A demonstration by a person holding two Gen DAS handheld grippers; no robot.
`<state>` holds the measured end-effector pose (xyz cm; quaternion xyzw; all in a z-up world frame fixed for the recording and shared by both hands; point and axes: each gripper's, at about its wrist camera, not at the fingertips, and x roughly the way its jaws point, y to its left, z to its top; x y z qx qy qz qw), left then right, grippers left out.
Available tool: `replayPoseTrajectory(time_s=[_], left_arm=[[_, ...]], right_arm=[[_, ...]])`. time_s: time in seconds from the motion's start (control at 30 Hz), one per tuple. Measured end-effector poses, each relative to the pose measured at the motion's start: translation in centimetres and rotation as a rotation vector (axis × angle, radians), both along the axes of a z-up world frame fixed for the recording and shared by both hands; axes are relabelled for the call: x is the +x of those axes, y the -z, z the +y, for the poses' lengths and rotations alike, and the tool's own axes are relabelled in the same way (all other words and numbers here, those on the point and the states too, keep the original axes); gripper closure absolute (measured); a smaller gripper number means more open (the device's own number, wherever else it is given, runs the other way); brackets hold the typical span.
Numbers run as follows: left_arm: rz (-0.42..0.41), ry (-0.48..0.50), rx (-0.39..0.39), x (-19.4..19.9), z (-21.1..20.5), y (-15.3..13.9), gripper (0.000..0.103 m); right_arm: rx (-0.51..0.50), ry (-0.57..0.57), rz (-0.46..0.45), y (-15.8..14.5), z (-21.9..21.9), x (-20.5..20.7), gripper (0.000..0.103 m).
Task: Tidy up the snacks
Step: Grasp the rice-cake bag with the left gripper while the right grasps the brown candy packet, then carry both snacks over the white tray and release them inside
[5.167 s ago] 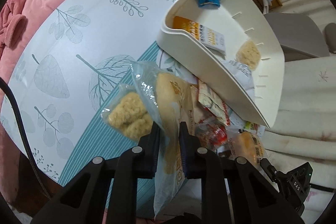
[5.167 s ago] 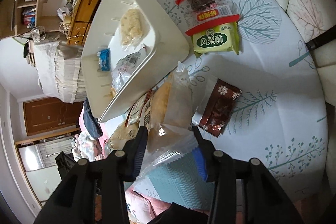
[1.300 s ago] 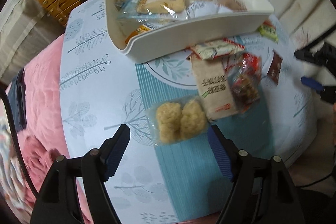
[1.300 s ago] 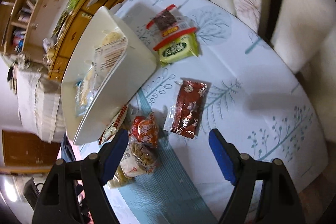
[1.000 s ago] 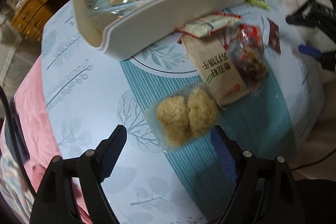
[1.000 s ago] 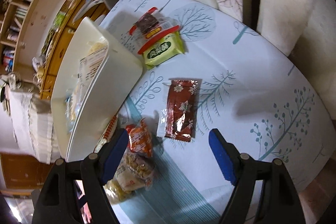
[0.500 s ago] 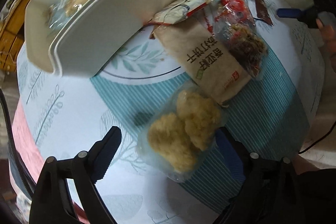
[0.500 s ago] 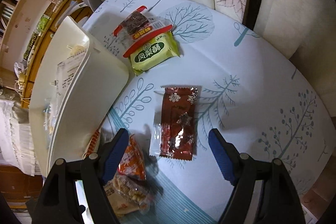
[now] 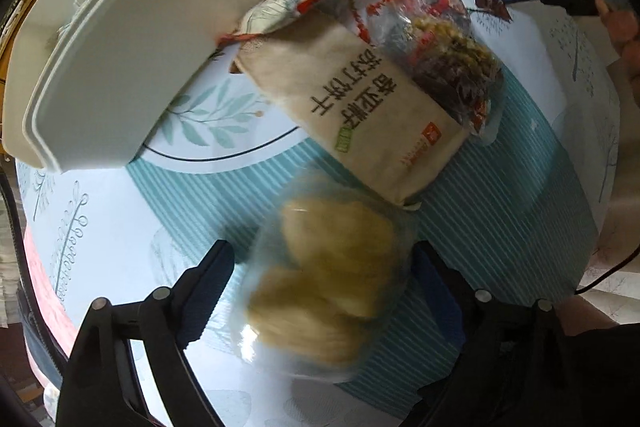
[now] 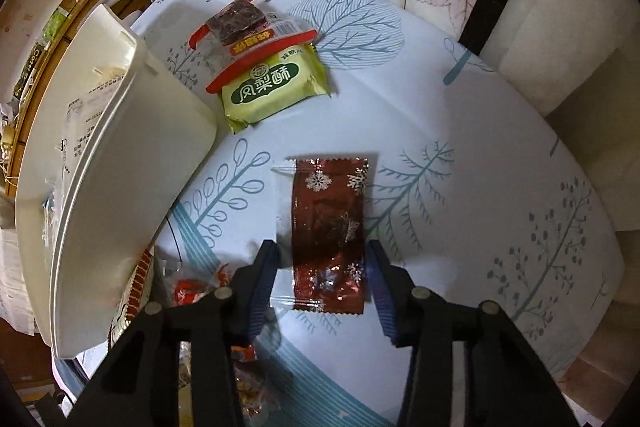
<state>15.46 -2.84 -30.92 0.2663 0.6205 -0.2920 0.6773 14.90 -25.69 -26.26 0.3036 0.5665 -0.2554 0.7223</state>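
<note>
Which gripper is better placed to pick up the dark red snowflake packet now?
Right. The right gripper already straddles the snowflake packet, jaws closing on it. The left gripper is around the clear rice-cake pack.

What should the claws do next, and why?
Probably finish closing. The right claw is closing around the brown wrapper, and the left claw is closing around the clear cookie pack. Neither looks pinched yet; then lift both to the white bin.

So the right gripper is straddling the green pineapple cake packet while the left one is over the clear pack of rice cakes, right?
Not quite. In the right wrist view the right gripper straddles the dark red snowflake packet, its jaws closing; the green packet lies farther off.
</note>
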Motion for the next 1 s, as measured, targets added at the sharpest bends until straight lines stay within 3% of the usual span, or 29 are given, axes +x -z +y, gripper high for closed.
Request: replayPoseTrajectory(time_s=[0.13,0.33,0.63,1.0], left_arm=[[-0.003,0.002,-0.023,-1.0,-1.1,-0.5,0.033],[-0.002,0.007,-0.020,-1.8,-1.4,-1.0,0.043],[0.013,-0.075,-0.041,-1.9,0.9,-3.2,0.045],[0.038,-0.233,-0.081,-1.7,4.3,-7.1,0.045]], right_arm=[[0.036,-0.007,-0.009,0.0,-0.6,-0.6,0.068],[0.081,-0.012,-0.016,0.0,-0.4,-2.0,0.072],[0.097,-0.098,-0.035,-1.4,2.5,-3.5,0.075],[0.114,-0.315,-0.091,-4.7,7.5,-2.6,0.076]])
